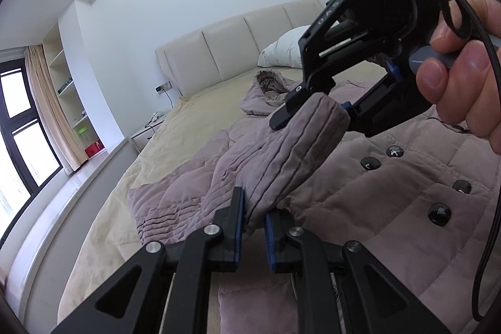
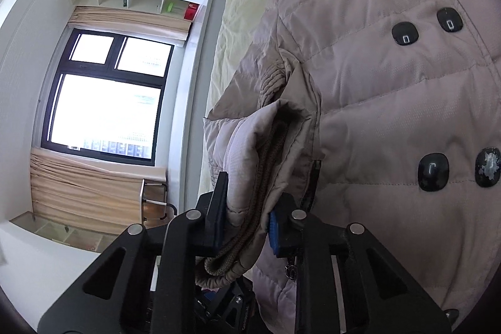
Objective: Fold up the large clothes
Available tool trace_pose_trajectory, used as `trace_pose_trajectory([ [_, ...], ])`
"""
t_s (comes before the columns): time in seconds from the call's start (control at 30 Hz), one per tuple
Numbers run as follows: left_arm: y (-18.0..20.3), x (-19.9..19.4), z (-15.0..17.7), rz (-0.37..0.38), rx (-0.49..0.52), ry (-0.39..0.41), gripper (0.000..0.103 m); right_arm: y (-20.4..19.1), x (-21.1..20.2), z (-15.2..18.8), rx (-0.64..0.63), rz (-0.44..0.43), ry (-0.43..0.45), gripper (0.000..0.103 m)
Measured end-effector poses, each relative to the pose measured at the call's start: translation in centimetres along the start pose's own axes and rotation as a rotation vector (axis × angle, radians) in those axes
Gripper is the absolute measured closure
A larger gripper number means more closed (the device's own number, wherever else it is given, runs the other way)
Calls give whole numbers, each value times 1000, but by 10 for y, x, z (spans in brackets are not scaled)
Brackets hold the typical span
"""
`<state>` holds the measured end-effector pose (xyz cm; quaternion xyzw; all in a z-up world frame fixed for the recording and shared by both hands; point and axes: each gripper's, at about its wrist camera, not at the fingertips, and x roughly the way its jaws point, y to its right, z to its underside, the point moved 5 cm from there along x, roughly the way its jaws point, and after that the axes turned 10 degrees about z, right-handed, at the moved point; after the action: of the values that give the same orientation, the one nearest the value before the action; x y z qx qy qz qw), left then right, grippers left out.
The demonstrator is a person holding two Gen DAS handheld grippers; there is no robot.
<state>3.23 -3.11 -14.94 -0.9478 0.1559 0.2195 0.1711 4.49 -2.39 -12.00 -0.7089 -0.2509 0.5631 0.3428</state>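
Observation:
A mauve quilted coat (image 1: 391, 190) with dark buttons lies front-up on the bed; it also fills the right wrist view (image 2: 391, 83). Its sleeve (image 1: 281, 152) is lifted off the bed. My left gripper (image 1: 253, 224) is shut on the sleeve lower down. My right gripper (image 1: 316, 111) is shut on the sleeve's cuff end (image 2: 253, 177), with the ribbed brown inner cuff (image 2: 269, 165) between its pads (image 2: 274, 227). The hood (image 1: 266, 86) lies toward the headboard.
The bed has a pale yellow sheet (image 1: 175, 146), a cream headboard (image 1: 225, 52) and a white pillow (image 1: 281, 49). A window (image 2: 106, 96), curtains and wall shelves (image 1: 72, 102) stand to the left. A nightstand (image 1: 144, 133) is beside the bed.

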Motion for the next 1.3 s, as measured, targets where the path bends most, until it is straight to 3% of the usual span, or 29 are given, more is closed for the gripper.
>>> trace_pose_trajectory([
  [0.07, -4, -4, -2, -15, -35, 18, 69, -12, -7, -3, -33, -2, 24, 85],
  [0.13, -13, -11, -5, -23, -92, 50, 45, -33, -24, -6, -77, -11, 58, 86],
  [0.23, -31, -13, -8, -15, -222, 73, 28, -74, -57, -18, -151, -35, 115, 86],
  [0.47, -77, 28, -24, 31, -537, 35, 27, -188, -162, -55, -334, -124, 309, 86],
  [0.6, -84, 63, -40, 6, -565, 18, 26, -231, -204, -63, -403, -159, 383, 86],
  [0.7, -90, 97, -40, 7, -605, -39, 26, -239, -219, -70, -406, -171, 410, 86],
  [0.8, -98, 123, -37, 13, -644, -86, 26, -230, -230, -74, -389, -184, 419, 86],
  [0.87, -102, 137, -35, 10, -633, -107, 39, -219, -237, -79, -375, -183, 431, 86],
  [0.93, -111, 148, -29, 20, -644, -154, 67, -200, -245, -88, -345, -180, 451, 86],
  [1.0, -122, 152, -21, 3, -650, -177, 75, -176, -263, -97, -306, -172, 484, 86],
  [1.2, -121, 159, -2, -30, -591, -231, 83, -65, -275, -139, -139, -103, 542, 86],
  [1.3, -116, 168, 6, -64, -542, -270, 83, 18, -269, -157, -23, -45, 559, 86],
])
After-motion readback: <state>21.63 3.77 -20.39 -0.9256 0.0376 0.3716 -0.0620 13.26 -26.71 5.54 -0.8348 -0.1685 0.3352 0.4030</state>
